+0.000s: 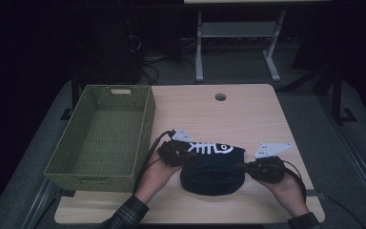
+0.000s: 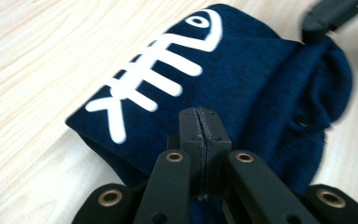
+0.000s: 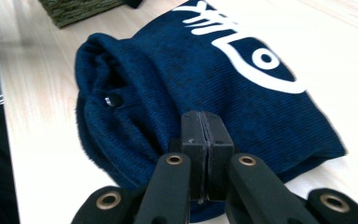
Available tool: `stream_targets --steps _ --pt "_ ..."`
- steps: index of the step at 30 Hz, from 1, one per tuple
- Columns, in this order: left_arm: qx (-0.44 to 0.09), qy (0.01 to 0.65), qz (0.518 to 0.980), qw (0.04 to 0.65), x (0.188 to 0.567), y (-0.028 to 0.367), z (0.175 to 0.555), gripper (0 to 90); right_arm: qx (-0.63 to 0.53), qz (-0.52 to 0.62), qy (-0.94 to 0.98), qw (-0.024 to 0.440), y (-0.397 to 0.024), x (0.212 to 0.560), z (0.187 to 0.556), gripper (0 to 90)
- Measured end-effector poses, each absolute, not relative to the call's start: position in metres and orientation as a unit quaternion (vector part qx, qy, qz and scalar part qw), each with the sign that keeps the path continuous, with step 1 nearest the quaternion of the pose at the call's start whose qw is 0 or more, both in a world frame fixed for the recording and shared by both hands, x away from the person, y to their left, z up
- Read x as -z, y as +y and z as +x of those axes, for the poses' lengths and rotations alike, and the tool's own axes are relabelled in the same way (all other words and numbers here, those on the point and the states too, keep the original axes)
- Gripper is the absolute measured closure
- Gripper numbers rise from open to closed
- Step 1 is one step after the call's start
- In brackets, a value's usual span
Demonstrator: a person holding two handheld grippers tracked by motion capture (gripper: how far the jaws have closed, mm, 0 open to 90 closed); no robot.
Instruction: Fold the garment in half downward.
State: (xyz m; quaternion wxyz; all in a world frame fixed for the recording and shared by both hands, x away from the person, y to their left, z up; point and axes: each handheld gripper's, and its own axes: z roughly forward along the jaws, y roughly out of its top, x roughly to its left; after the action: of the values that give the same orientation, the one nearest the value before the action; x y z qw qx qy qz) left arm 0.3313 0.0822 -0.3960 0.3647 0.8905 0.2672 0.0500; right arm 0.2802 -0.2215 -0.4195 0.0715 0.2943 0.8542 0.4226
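A: What could go wrong here?

B: The folded garment (image 1: pixel 213 169) could be pulled out of shape. It lies on the table (image 1: pixel 248 114) between the two tools, and it cannot be told that cloth is caught by either. If it were lifted towards the basket (image 1: pixel 102 136) beyond the left tool (image 1: pixel 187 153), the folds might fall open.

A: How are the tools held?

B: The left tool's jaws are pressed together over the garment's left edge, the hand (image 1: pixel 155 174) low behind it. The right tool (image 1: pixel 247 167) is likewise pressed together at the right edge, angled inward.
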Motion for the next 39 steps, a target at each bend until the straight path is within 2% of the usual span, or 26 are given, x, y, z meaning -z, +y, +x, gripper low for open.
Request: stream_targets --steps 13,25,39 --pt "-0.037 0.272 0.898 0.345 0.412 0.078 0.337 88.9 -0.375 0.290 0.879 0.052 -0.205 0.454 0.270 89.9" --pt "-0.042 0.283 0.905 0.316 0.439 0.071 0.350 89.8 -0.376 0.290 0.878 0.053 -0.199 0.459 0.266 90.0" --pt "-0.055 0.283 0.906 0.311 0.441 0.068 0.354 89.8 -0.373 0.267 0.887 0.047 -0.186 0.458 0.257 90.0"
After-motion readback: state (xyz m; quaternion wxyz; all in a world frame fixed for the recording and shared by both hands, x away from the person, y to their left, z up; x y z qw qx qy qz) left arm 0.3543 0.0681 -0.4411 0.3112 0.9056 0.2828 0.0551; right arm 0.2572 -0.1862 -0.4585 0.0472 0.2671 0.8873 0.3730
